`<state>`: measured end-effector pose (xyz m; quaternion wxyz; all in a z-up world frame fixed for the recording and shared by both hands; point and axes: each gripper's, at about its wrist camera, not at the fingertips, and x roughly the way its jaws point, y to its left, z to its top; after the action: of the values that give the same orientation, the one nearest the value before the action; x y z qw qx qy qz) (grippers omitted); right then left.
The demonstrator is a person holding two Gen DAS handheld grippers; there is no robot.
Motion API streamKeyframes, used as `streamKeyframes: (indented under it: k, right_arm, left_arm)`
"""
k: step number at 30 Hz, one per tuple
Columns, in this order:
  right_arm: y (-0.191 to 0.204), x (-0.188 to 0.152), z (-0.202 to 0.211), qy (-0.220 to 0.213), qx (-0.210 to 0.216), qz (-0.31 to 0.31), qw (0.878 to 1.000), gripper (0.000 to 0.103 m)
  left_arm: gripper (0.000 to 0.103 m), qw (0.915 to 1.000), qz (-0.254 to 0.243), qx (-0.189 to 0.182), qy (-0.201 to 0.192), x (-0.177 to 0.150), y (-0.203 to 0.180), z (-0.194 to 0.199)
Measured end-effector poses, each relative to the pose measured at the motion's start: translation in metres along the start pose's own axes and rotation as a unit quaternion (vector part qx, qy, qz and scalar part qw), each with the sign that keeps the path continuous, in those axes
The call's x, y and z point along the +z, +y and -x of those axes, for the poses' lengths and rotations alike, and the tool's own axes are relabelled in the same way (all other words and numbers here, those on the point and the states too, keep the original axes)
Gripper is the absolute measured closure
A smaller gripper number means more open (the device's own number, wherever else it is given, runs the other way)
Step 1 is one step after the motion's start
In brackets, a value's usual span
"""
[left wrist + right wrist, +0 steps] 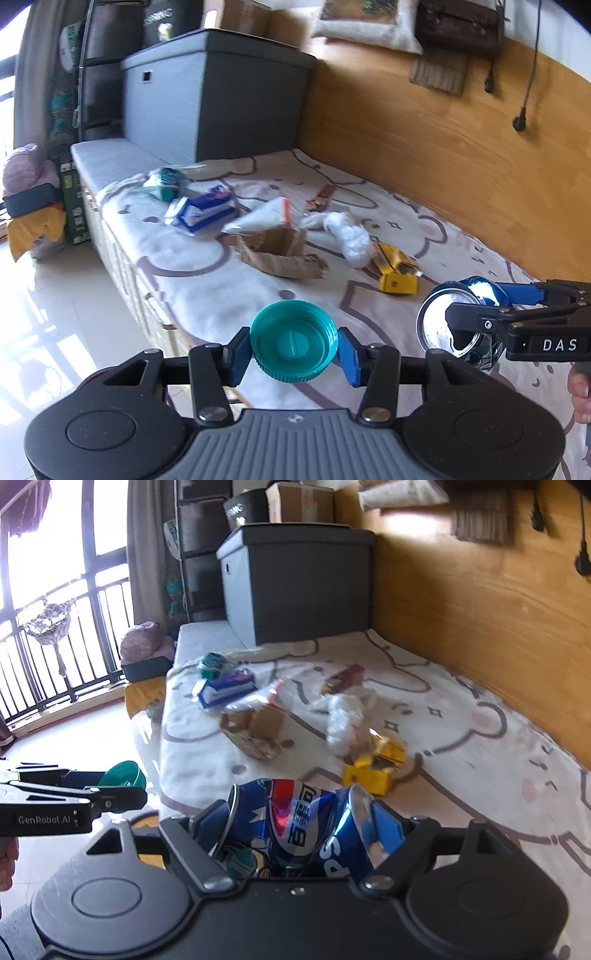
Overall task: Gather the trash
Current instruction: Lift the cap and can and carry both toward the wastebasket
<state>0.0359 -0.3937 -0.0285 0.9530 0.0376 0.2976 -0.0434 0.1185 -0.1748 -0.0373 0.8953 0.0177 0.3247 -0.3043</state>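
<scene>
Teal cap (293, 341), round, open side up, pinched between blue pads. Blue can (306, 830), crushed and dented, lying sideways, squeezed between two fingers. On the blanket: brown torn cardboard (280, 251), yellow box (397, 271) lying flat, white crumpled plastic (349, 234), blue-and-white pack (205, 212), white wrapper with orange edge (264, 216), red wrapper (321, 197), teal crumpled bag (166, 182).

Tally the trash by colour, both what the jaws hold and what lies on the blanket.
Teal: 2, the cap held in the left gripper and a wrapper.
Blue: 2, the crushed can held in the right gripper and a packet.
Yellow: 1, a box.
Brown: 1, torn cardboard.
White or clear plastic: 2, bag and pouch.
Red: 1, a wrapper.
Total: 9.
</scene>
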Motion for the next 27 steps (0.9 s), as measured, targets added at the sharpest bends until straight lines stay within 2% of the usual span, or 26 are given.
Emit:
streamKeyframes:
  k: [12, 27]
  right_arm:
    - [0.075, 0.016, -0.031, -0.013, 0.043, 0.029, 0.999, 0.02]
    - [0.185, 0.016, -0.089, 0.016, 0.111, 0.064, 0.992, 0.02]
  left_arm:
    - [0.053, 0.9962, 0.051, 0.069, -0.017, -0.006, 0.079, 0.035]
    - [0.053, 0.9818, 0.126, 0.142, -0.001, -0.047, 0.185, 0.059]
